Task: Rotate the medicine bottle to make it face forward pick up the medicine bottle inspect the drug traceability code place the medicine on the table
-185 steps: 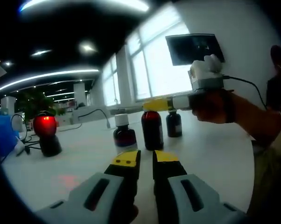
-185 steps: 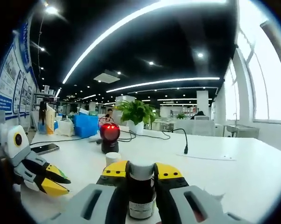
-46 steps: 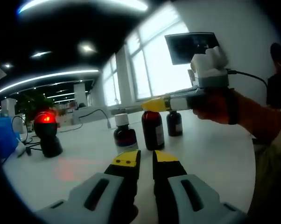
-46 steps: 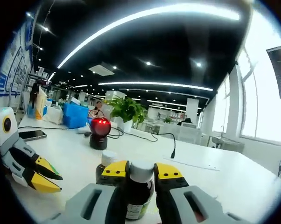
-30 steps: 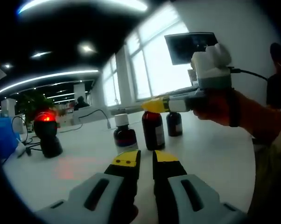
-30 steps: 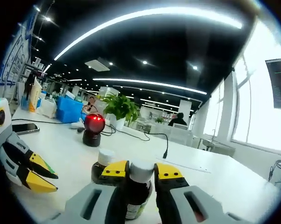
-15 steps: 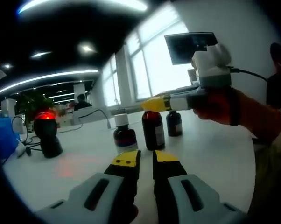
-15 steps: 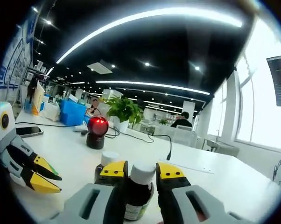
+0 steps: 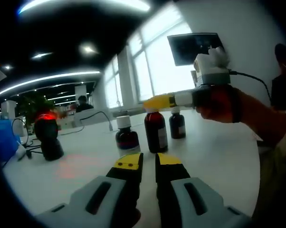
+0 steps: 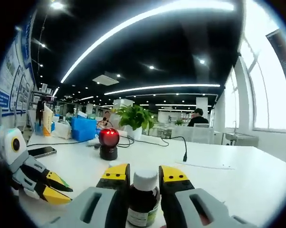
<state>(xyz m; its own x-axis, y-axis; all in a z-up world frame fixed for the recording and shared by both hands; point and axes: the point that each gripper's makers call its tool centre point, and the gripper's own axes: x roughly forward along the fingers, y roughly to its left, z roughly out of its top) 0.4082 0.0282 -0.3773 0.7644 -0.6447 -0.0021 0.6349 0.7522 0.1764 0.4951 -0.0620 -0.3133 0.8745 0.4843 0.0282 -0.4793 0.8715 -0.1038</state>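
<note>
On a white table [image 9: 214, 152], the right gripper [image 10: 139, 175] clamps its yellow-tipped jaws on the white cap and neck of a dark medicine bottle [image 10: 143, 202], the middle of three bottles in the left gripper view. A taller bottle with a white cap [image 9: 126, 135] stands to its left, a smaller one [image 9: 176, 124] just right and farther off. The left gripper [image 9: 147, 160] waits near the viewer, jaws nearly shut and empty — well short of the row. Far left glows a red-lit scanner [image 9: 47, 135]. Done well, the turn likely calls for a firm, upright hold — label brought round without nudging the neighbours.
</note>
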